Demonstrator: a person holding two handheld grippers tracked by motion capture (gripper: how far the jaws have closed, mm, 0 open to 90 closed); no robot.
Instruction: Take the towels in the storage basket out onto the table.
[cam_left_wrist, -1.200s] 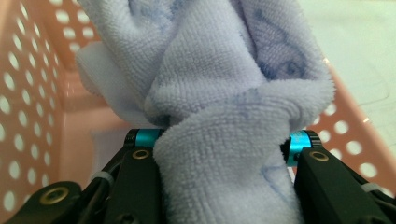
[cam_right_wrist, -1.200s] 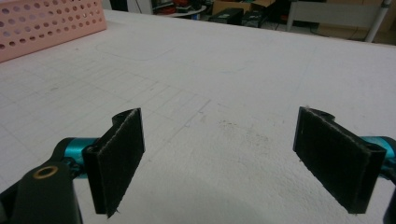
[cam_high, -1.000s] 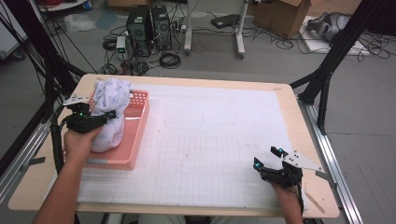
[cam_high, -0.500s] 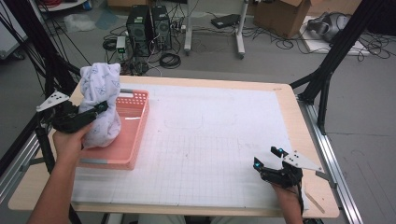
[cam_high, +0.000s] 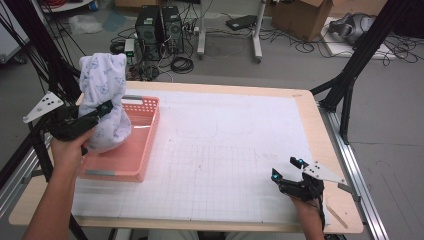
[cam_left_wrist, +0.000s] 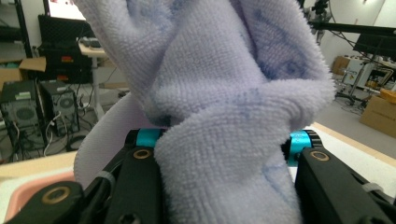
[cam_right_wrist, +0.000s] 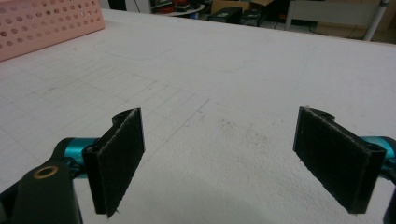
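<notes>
- Since the earlier frames, the left gripper (cam_high: 97, 112) has risen and drawn back toward the table's left edge, carrying the lavender towel (cam_high: 102, 102) higher, so that most of it now hangs above the pink basket (cam_high: 142, 145) rather than lying in it.
- Its jaws pinch a thick bunch of the towel; in the left gripper view the plush cloth (cam_left_wrist: 219, 140) bulges out between the two black jaws and fills the gap.
- That towel stands in a tall column, its top toward 12 o'clock of the gripper, its lower end hanging over the basket's left half; whether it touches the basket floor cannot be told.
- At about 4 o'clock from the basket, near the table's front right corner, the right gripper (cam_high: 287, 170) has kept its place.
- Its jaws are spread wide with nothing between them; in the right gripper view the two pads (cam_right_wrist: 119, 158) stand well apart over the bare white gridded mat (cam_right_wrist: 224, 93).
- A corner of the basket (cam_right_wrist: 46, 25) shows at 10 o'clock in that view, well apart from the jaws.
- Beyond the table (cam_high: 305, 100), toward 12 o'clock, computer towers (cam_high: 160, 32) stand on the floor.
</notes>
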